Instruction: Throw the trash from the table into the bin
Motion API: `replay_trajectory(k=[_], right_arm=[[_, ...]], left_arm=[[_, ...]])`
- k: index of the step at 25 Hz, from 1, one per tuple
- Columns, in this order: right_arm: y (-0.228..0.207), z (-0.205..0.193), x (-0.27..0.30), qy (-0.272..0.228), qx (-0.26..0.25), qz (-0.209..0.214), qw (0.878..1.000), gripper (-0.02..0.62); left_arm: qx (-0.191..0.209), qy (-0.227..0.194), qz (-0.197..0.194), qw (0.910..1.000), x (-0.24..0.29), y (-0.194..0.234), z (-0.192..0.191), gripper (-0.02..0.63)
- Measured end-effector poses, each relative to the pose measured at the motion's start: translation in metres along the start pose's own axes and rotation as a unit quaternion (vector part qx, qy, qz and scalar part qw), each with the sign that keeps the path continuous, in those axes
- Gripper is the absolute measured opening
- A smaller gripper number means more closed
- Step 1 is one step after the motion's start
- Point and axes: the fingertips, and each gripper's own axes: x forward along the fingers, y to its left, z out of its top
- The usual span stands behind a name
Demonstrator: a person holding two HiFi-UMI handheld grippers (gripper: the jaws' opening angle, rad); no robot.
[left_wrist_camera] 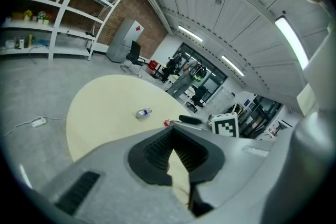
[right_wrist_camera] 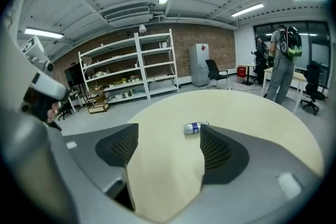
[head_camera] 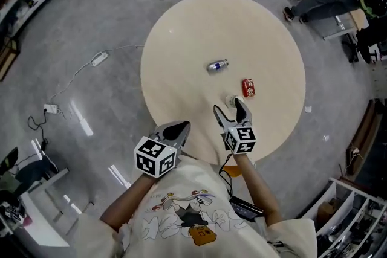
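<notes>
The right gripper (head_camera: 228, 107) is over the near part of the table (head_camera: 181, 33), its jaws standing well apart with only bare tabletop between them in the right gripper view (right_wrist_camera: 169, 131). In the head view a small pale thing (head_camera: 231, 100) lies on the table right by the jaw tips; what it is cannot be made out. The left gripper (head_camera: 179, 128) is at the table's near edge, to the left of the right one, with its jaws closed together and nothing held (left_wrist_camera: 173, 136). A red packet (head_camera: 248, 87) lies just beyond the right gripper, and a silver bottle (head_camera: 217, 65) with a blue band lies on its side further on, near the table's middle. On the grey floor (head_camera: 91, 9) to the left a power strip (head_camera: 100, 58) lies on its cable.
</notes>
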Motion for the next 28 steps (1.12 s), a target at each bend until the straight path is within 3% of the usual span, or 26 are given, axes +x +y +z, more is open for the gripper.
replay_trajectory(k=[5, 10, 15, 19, 24, 28], right_arm=[[-0.016, 0.006, 0.058, 0.017, 0.005, 0.011, 1.0, 0.38], [-0.032, -0.001, 0.092, 0.029, 0.031, -0.009, 0.999, 0.397], [-0.054, -0.008, 0.134, 0.048, 0.055, -0.033, 0.997, 0.454], [-0.071, -0.016, 0.168, 0.068, 0.034, -0.057, 0.996, 0.529], [-0.075, -0.032, 0.195, 0.104, 0.038, -0.055, 0.992, 0.561], [-0.076, -0.034, 0.207, 0.114, 0.028, -0.059, 0.991, 0.569]], left_arm=[[-0.004, -0.013, 0.047, 0.9988, -0.004, 0.024, 0.007, 0.006], [0.003, -0.004, 0.054, 0.9985, 0.006, 0.036, 0.016, 0.006], [0.0, 0.012, 0.058, 0.9982, 0.004, 0.055, 0.018, 0.006], [-0.01, 0.01, 0.075, 0.9971, 0.001, 0.083, 0.022, 0.006], [0.051, 0.019, 0.098, 0.9938, 0.013, 0.106, 0.03, 0.006], [0.074, 0.031, 0.096, 0.9921, 0.031, 0.118, 0.037, 0.006]])
